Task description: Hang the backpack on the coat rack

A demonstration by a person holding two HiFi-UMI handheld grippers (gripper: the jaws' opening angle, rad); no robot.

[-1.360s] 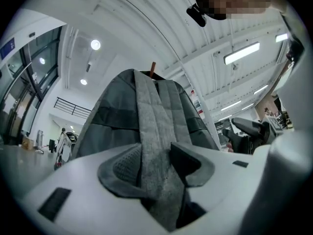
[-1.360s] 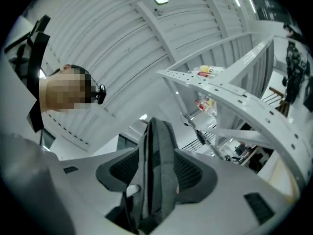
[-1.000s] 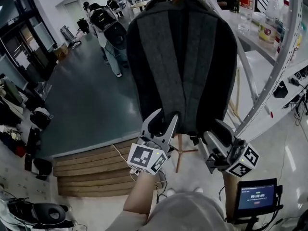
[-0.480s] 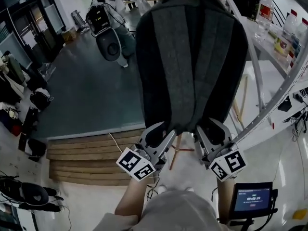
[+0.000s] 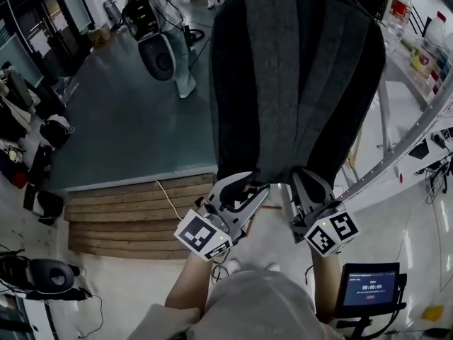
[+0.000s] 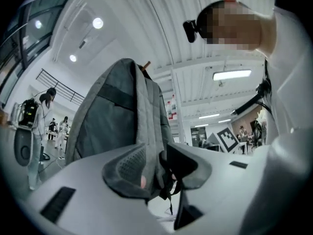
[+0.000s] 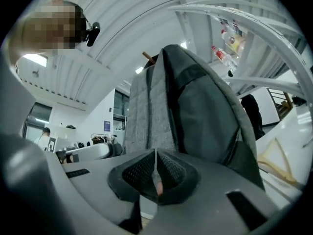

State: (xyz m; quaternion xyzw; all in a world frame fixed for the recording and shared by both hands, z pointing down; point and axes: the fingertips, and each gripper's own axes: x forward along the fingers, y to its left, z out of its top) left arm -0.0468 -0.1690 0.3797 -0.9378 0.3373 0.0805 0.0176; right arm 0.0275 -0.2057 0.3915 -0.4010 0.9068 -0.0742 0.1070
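A dark grey backpack [image 5: 297, 83] with lighter grey panels hangs straight down in front of me, its top out of the head view. In both gripper views a brown wooden peg [image 6: 145, 65] [image 7: 146, 57] pokes out above its top. My left gripper [image 5: 255, 188] is at the bag's lower left corner and is shut on a fold of grey fabric [image 6: 146, 155] at the bottom edge. My right gripper [image 5: 299, 181] is just under the lower right corner. Its pads [image 7: 155, 176] meet with nothing between them, and the backpack [image 7: 195, 102] rises behind them.
Wooden steps [image 5: 127, 214] lie below left, beside a dark floor. A person [image 5: 166, 27] carrying equipment stands at the far left. A white curved metal frame [image 5: 417, 129] runs along the right, past a table with bottles [image 5: 428, 37]. A small screen [image 5: 369, 287] stands at lower right.
The right gripper's jaws, open before, have closed together under the bag. The left gripper has closed onto the bottom edge. Both grippers have sunk a little.
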